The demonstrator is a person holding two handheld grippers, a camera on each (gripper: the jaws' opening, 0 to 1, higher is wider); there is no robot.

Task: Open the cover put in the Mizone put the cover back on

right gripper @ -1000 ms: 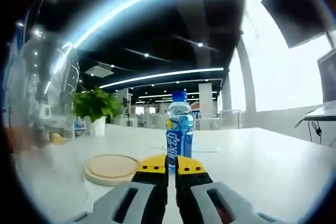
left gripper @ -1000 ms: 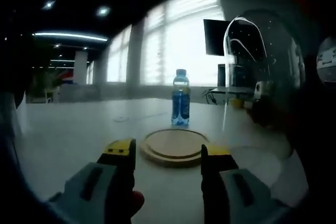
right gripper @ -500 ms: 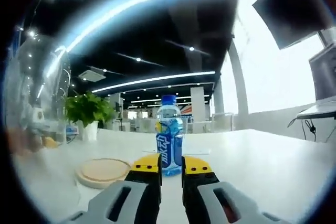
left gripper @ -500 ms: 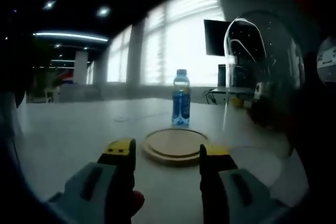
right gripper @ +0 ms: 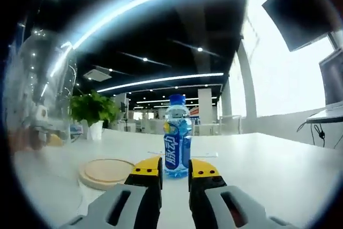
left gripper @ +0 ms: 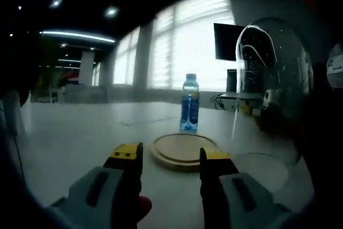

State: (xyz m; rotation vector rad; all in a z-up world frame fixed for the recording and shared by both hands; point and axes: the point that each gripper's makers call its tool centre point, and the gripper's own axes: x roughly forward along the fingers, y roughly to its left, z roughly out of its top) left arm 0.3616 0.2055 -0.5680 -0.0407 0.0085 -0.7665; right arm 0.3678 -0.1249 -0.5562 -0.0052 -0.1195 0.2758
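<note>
the mizone bottle stands upright at the centre of the right gripper view, just past the right gripper, whose fingers are parted with the bottle's base showing in the gap; they are not gripping it yet. to take it well, ease straight forward until the label sits between the fingers, keep them level, and close on the label band rather than near the cap, so the bottle is less likely to tip.

in the left gripper view the bottle sits in the middle, just beyond the round wooden base. the left gripper rides at lower centre, fingers open and empty. the clear dome cover fills the right of that frame, already off the base, so set the bottle in the base's centre.

the pale tabletop is bare around them. a potted plant stands at centre left of the right view, bright windows and a dark monitor in the upper part of the left view.
</note>
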